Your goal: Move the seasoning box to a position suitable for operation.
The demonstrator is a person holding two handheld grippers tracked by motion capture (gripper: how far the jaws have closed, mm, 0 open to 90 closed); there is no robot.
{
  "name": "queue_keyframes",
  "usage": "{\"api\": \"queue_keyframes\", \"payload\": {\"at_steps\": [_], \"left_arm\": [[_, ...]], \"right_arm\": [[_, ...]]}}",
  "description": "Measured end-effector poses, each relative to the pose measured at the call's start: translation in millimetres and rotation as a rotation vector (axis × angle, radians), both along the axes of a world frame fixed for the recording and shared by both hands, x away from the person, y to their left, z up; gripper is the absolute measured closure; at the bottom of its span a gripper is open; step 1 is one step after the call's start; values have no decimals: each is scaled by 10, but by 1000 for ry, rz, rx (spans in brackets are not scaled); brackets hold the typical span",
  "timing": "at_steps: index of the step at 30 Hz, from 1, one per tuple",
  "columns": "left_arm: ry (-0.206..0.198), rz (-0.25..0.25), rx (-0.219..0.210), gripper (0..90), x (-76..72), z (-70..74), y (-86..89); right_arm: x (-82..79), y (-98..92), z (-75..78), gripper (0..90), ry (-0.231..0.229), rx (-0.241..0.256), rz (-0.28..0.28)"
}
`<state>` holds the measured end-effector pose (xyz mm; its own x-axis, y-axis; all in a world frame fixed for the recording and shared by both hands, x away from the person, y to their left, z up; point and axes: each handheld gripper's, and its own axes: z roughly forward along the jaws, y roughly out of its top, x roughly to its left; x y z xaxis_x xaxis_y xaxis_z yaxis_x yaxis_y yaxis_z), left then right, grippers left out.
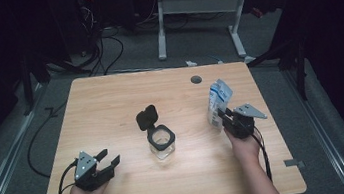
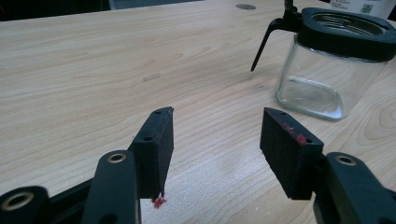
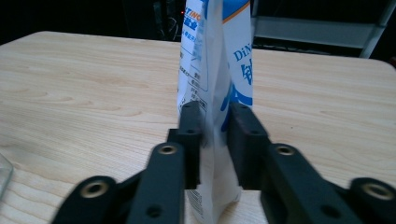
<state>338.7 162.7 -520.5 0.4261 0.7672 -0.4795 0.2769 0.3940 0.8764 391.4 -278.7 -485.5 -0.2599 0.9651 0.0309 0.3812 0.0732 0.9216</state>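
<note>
**Pouch gripped, jar waiting open**

Pouch [image 1: 219, 102]: white/blue, upright, worktop's 3 o'clock side. Right hand-held gripper [image 1: 225, 119] clenched on its lower part; right gripper view shows pads squeezing both faces, bottom edge near worktop [image 1: 110, 105].

Jar [image 1: 161, 142]: glass, centre, lid [image 1: 147, 117] flipped up toward 11 o'clock, mouth open. Looks empty.

Left hand-held gripper [image 1: 109, 161]: released, jaws wide, approx 8 o'clock of jar, aimed at it.

Judgement: to pour well, steady jar w/ left first, lift pouch straight, keep grip firm, tip over mouth slowly, avoid lid.
</note>
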Motion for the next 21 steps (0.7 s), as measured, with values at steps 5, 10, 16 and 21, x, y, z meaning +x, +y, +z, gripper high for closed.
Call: {"api": "queue_keyframes", "payload": {"at_steps": [5, 10, 16, 21], "left_arm": [[2, -1, -1, 450, -2, 3, 1], [1, -2, -1, 450, -3, 3, 1], [1, -2, 1, 450, -4, -1, -5], [3, -6, -2, 452, -8, 1, -9]], "right_arm": [[-11, 22, 20, 827, -3, -36, 14], [-17, 13, 16, 833, -6, -36, 17], [-24, 24, 7, 834, -10, -19, 4], [-45, 50, 20, 840, -10, -51, -6]]}}
